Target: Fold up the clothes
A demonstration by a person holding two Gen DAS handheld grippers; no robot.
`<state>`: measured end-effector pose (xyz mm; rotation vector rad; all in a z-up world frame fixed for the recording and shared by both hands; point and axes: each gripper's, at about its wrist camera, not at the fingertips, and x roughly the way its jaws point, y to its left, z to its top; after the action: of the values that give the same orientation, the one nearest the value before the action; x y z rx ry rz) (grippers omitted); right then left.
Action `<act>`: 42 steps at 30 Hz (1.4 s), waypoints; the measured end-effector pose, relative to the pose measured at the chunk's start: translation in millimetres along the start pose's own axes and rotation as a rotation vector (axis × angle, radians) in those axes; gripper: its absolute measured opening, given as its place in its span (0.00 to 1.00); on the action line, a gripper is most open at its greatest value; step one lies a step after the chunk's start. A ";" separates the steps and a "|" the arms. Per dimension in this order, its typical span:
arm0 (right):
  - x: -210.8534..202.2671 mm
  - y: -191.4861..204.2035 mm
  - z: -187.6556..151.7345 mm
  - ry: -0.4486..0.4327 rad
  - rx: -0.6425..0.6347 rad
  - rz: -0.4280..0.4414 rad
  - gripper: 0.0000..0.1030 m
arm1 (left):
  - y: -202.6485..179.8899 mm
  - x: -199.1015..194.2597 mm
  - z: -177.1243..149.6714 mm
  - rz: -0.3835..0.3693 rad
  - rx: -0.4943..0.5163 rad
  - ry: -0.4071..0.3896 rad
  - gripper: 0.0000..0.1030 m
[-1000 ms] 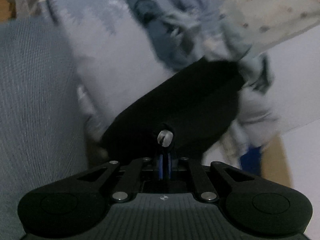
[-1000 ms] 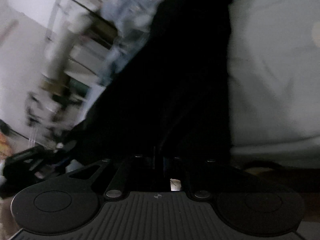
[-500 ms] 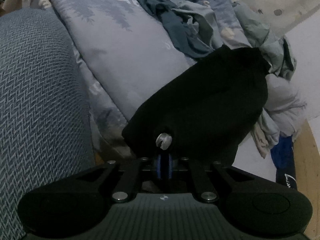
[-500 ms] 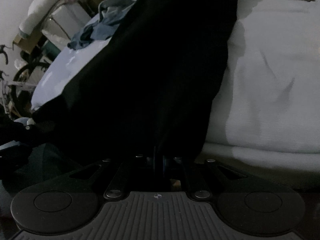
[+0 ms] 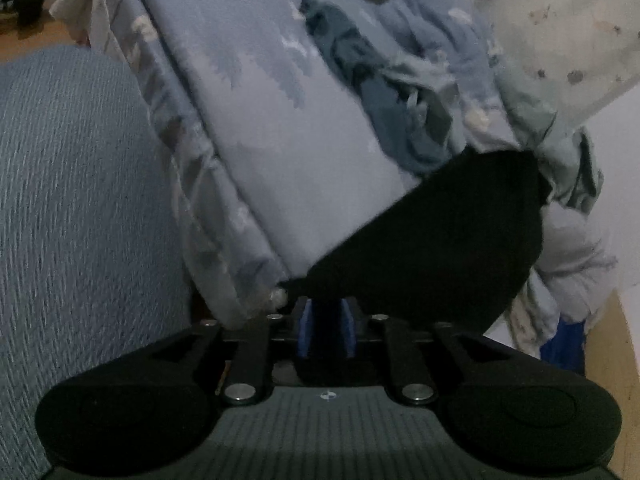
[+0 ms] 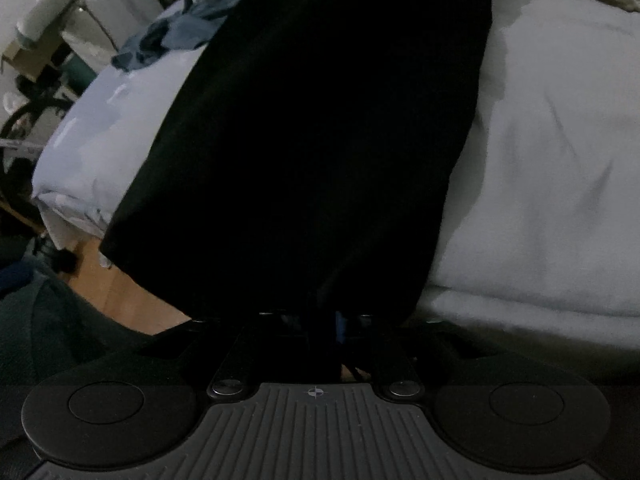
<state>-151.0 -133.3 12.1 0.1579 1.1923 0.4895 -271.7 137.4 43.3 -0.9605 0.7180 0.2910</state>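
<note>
Left gripper (image 5: 326, 326): fingers opening, blue pads parted, matte black garment (image 5: 440, 236) edge between them.
Right gripper (image 6: 324, 328): fingers opening, same black cloth draping between.
Bed (image 6: 540, 184): lying soft, wrinkled, pale.

Black garment (image 6: 320, 128) across pale bedding (image 6: 540, 200) (crumpled blue clothes (image 6: 172, 40) behind)

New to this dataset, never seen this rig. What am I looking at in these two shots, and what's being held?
No robot arm here: a person carries one hand-held gripper in each hand, each with a fisheye camera looking along its fingers. One picture is from the left hand-held gripper, the other from the right hand-held gripper. Both face a bed with a pale blue quilt and a heap of crumpled clothes. A black garment lies on the bed, its edge between each gripper's blue pads. Both sets of jaws are opening, letting it go.
</note>
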 end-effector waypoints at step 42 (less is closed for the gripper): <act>-158.1 -25.1 109.1 -0.398 0.044 0.146 0.92 | -339.8 181.0 154.2 -0.426 0.512 -0.089 0.84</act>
<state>-88.0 -211.0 178.0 0.3651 0.8048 0.5309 105.9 60.9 196.8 -0.5835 0.4558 -0.2180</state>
